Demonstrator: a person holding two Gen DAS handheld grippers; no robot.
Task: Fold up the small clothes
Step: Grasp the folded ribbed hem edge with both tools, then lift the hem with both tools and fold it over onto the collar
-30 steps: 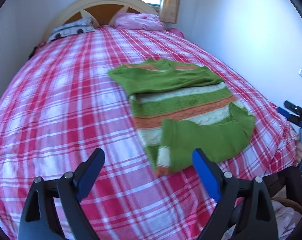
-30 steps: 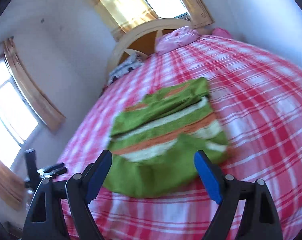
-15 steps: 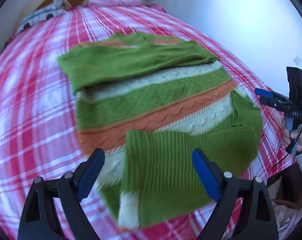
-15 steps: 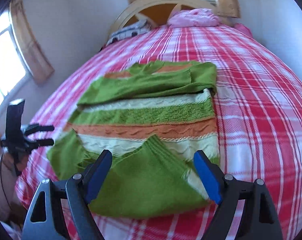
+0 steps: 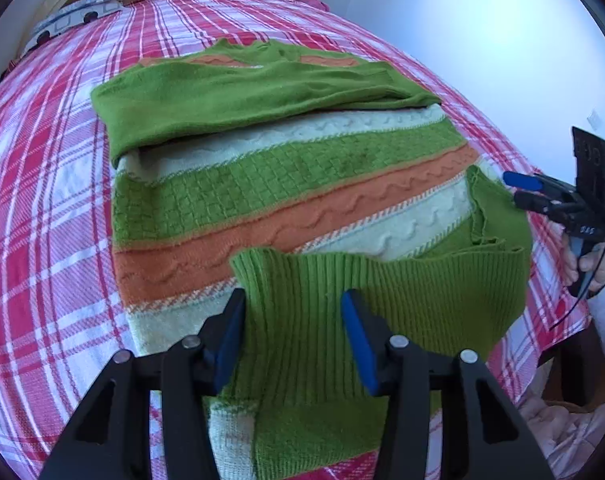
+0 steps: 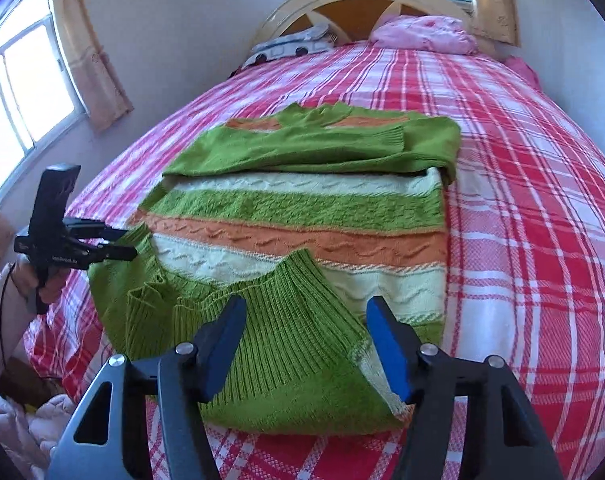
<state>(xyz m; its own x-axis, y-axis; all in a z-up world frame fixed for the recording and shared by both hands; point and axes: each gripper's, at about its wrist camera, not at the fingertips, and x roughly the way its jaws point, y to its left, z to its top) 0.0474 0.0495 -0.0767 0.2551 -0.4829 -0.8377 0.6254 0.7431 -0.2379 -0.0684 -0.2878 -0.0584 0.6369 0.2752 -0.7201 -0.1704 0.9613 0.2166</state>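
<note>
Both of my grippers have dropped toward the green, orange and cream striped knitted sweater lying on the red-and-white plaid bedspread. My left gripper is closing over its green ribbed hem, pads not yet pinching. My right gripper is closing likewise, hem between.

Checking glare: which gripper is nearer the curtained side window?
Left. The left gripper is at the sweater's window-side edge; the right gripper is farther from the side window. Both are closing with ribbed hem between the jaws.
</note>
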